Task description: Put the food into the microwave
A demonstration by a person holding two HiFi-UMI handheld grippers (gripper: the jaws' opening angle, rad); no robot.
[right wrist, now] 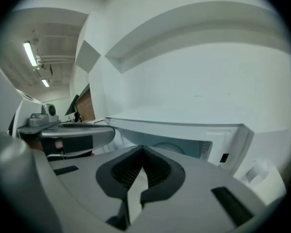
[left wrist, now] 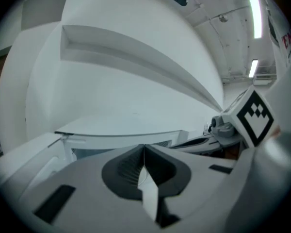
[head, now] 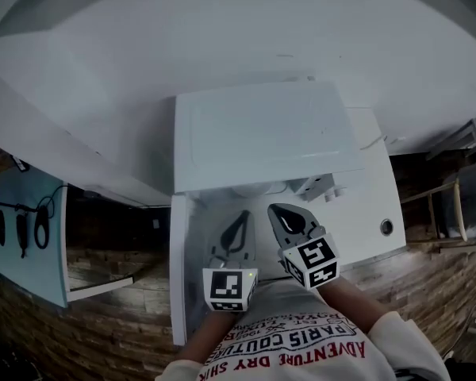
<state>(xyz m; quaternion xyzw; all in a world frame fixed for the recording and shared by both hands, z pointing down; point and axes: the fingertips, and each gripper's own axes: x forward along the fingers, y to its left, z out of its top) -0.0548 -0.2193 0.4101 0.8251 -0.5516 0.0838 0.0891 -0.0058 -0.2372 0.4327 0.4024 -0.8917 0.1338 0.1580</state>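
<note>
A white microwave [head: 262, 133] stands on a white counter [head: 373, 213], seen from above. Its door [head: 177, 276] is swung open at the left, edge on. A pale round dish [right wrist: 177, 147] shows inside the cavity; whether food is on it I cannot tell. My left gripper [head: 242, 217] and right gripper [head: 278, 210] are side by side in front of the opening, outside it. Both are shut with nothing between their tips, as the left gripper [left wrist: 144, 148] and right gripper [right wrist: 143, 149] show in their own views. Neither touches the microwave.
A small white object [head: 321, 187] sits on the counter beside the microwave, and a round hole [head: 387, 227] is near the counter's right edge. A pale blue board [head: 28, 228] stands at the left over the wooden floor [head: 119, 324]. A chair [head: 452, 205] is at the right.
</note>
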